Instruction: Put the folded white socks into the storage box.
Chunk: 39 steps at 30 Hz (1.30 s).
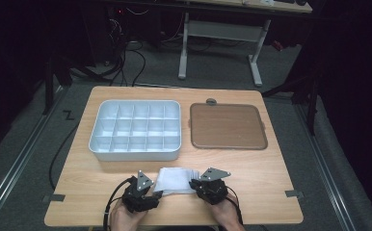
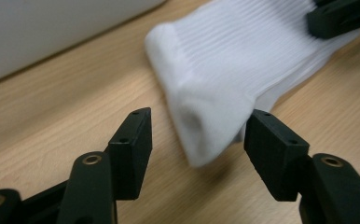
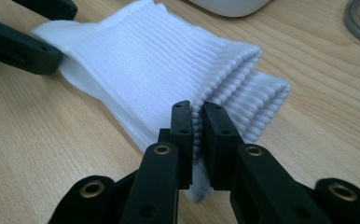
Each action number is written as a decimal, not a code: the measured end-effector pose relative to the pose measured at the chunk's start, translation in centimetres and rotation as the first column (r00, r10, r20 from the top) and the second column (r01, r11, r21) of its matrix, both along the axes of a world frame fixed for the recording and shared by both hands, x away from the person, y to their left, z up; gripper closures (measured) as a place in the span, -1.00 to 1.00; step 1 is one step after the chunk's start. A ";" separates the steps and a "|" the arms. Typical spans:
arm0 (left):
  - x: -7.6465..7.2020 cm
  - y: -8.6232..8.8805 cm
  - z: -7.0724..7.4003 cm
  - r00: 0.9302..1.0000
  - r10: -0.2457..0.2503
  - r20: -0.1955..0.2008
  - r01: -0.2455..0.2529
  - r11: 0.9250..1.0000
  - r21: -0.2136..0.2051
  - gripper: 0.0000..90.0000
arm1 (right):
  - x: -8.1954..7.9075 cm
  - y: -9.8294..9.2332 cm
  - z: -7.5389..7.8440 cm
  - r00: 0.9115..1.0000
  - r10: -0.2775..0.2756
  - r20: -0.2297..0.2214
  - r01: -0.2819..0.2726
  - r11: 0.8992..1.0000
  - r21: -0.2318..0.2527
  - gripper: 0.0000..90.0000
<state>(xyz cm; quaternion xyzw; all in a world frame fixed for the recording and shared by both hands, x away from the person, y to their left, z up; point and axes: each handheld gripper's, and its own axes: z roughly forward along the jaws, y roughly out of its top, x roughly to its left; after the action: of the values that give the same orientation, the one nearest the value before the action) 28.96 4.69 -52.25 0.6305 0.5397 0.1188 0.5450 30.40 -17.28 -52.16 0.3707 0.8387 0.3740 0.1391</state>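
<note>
A folded white ribbed sock [image 1: 174, 180] lies on the wooden table near its front edge, between both grippers. My left gripper [image 1: 156, 193] is open, its jaws standing apart on either side of the sock's rounded end [image 2: 206, 116], with a gap beside the left pad [image 2: 134, 137]. My right gripper [image 1: 193, 185] is shut on the sock's cuff: in the right gripper view its jaws [image 3: 197, 114] pinch the upper ribbed layer [image 3: 145, 60], while further layers lie flat on the table. A jaw of the left gripper [image 3: 19, 46] shows at the sock's far end.
A white tray [image 1: 135, 151] with several empty compartments stands behind the sock at left. A brown flat tray [image 1: 227, 126] lies to its right, with a small grey round piece [image 1: 211, 101] behind it. The table's front edge runs just below both hands.
</note>
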 end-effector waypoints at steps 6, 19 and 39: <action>0.8 -0.6 1.2 1.000 -0.023 0.009 0.023 0.998 -0.056 -0.03 | 0.2 0.0 -0.1 1.000 -0.009 -0.002 0.009 1.000 0.002 0.86; 3.1 -1.5 -0.7 0.997 -0.031 -0.069 0.031 1.000 -0.002 0.30 | 0.6 -0.2 -0.1 1.000 -0.011 -0.004 0.011 1.000 -0.003 0.85; 3.1 -0.5 0.8 0.992 -0.017 -0.126 0.010 0.998 -0.062 0.05 | 0.2 -0.1 1.2 1.000 -0.010 -0.001 0.010 1.000 -0.006 0.66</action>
<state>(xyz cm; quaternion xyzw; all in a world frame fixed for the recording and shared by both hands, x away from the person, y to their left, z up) 32.09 4.16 -51.44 0.6234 0.5723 0.0584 0.5296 30.58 -17.34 -50.91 0.3745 0.8381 0.3707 0.1414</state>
